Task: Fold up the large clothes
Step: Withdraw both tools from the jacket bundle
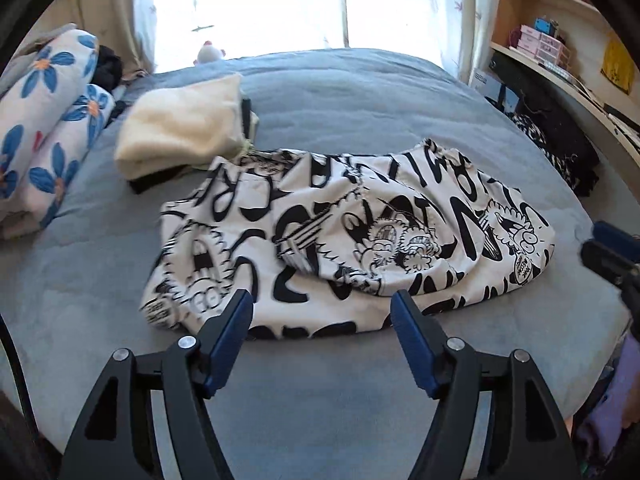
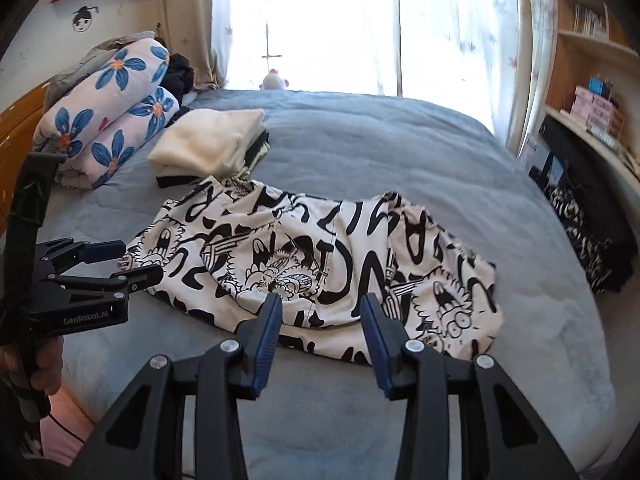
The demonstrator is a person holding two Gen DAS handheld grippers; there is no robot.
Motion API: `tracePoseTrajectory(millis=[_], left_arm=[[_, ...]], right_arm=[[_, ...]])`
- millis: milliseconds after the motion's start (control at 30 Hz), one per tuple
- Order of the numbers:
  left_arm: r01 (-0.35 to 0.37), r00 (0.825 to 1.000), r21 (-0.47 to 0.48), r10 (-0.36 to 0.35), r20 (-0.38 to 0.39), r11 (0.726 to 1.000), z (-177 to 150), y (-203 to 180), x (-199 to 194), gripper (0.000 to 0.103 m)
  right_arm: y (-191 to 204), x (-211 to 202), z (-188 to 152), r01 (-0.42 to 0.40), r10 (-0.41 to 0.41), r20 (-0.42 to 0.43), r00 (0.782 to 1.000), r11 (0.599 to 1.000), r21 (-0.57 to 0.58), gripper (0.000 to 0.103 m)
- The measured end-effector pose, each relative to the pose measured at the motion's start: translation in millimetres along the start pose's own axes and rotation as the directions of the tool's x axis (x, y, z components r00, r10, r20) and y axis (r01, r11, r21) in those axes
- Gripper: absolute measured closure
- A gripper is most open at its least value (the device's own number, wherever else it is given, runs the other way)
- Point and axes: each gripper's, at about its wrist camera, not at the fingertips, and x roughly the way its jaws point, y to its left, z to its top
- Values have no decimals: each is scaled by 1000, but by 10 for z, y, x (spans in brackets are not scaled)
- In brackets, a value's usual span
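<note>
**A:** What lay on the bed (image 1: pixel 320 92), going from left to right?

**B:** At the far left sat a rolled quilt (image 1: pixel 48 120) printed with blue flowers. Just right of it was a folded cream garment (image 1: pixel 180 128) stacked on darker folded clothes. Right of that and nearer, a white garment with black cartoon print (image 1: pixel 340 240) was spread across the middle of the grey-blue bed cover, bunched and partly folded over itself. Its far left corner touched the cream stack. Beyond the bed's right edge stood wooden shelves (image 1: pixel 560 40) with small boxes.

**A:** And the tools?

**B:** The left hand-held gripper (image 1: pixel 322 312) hung over the near edge of the printed garment, its blue-padded fingers (image 1: pixel 236 328) apart with nothing between them. In the right wrist view it appeared at the left (image 2: pixel 120 262), held by a hand (image 2: pixel 44 364), by the garment's left edge. The right hand-held gripper (image 2: pixel 320 316) hung over the garment's near edge further right, its fingers (image 2: pixel 268 332) also apart and clear of the cloth. From the left wrist view only its tip showed at the far right (image 1: pixel 612 248).

**A:** What was beyond the bed?

**B:** A bright window with sheer curtains (image 2: pixel 320 20), and a small soft toy (image 2: pixel 274 80) at the far edge.
</note>
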Motion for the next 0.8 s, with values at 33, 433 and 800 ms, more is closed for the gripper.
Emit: tracePoseTrajectory(millis=[33, 433, 800], left_arm=[[-8, 1000, -4, 8, 3, 1000, -24, 29, -57, 32], [-82, 995, -69, 79, -54, 994, -421, 425, -86, 31], [-8, 989, -178, -19, -148, 984, -772, 788, 437, 31]], right_arm=[[21, -79, -13, 1, -1, 6, 1000, 1000, -9, 62], [407, 73, -381, -4, 4, 22, 1000, 1000, 7, 59], [397, 487, -588, -33, 38, -28, 999, 987, 154, 59]])
